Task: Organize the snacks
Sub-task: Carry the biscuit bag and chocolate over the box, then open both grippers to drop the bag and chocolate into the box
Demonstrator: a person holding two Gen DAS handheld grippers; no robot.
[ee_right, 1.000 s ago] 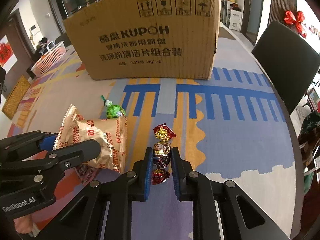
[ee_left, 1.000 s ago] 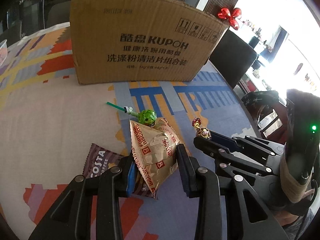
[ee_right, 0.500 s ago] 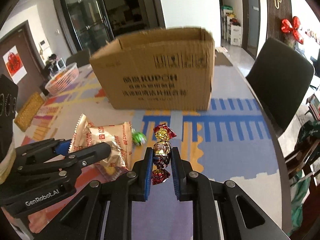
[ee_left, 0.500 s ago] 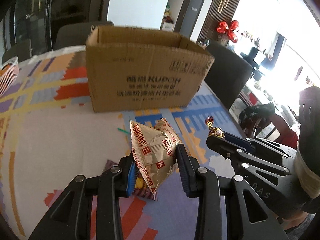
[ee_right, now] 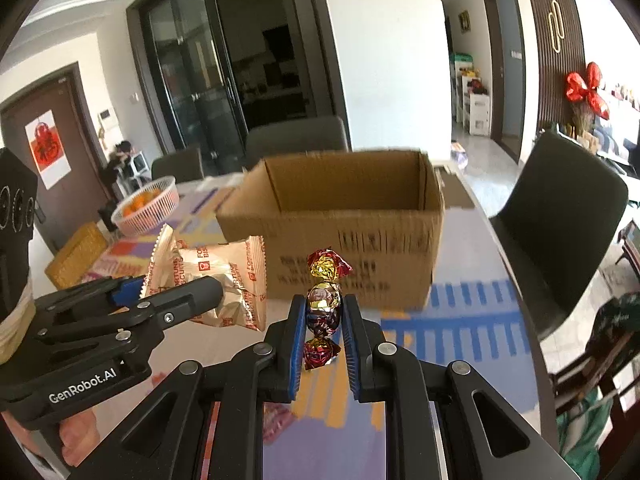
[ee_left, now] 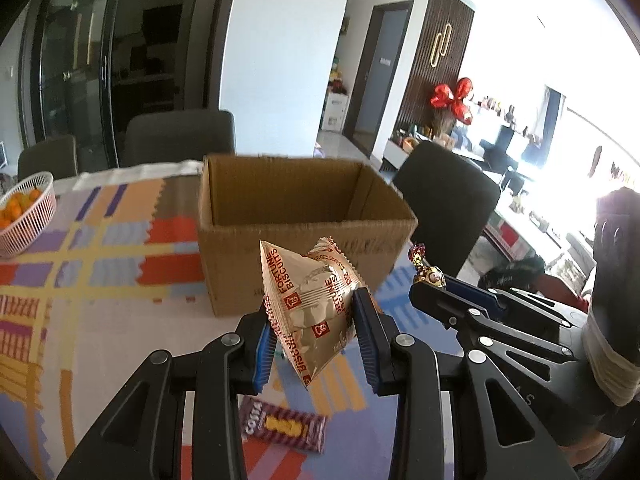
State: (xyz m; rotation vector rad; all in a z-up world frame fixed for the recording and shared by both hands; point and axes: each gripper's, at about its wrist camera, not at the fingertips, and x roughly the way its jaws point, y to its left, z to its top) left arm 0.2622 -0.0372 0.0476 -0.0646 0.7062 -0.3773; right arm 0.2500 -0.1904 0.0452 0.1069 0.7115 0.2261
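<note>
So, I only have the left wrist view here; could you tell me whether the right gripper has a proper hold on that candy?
Observer: Yes, the right gripper is shut on the candy, and its blue pads press on the round middle.
Operator: Thank you. Does any of the wrapper stick out past the pads?
Observer: One twisted end stands up above them and the other pokes out below.
Operator: Is there anything by the fruit basket that I cannot see?
Observer: What looks like a yellow woven mat lies right beside the white basket.
</note>
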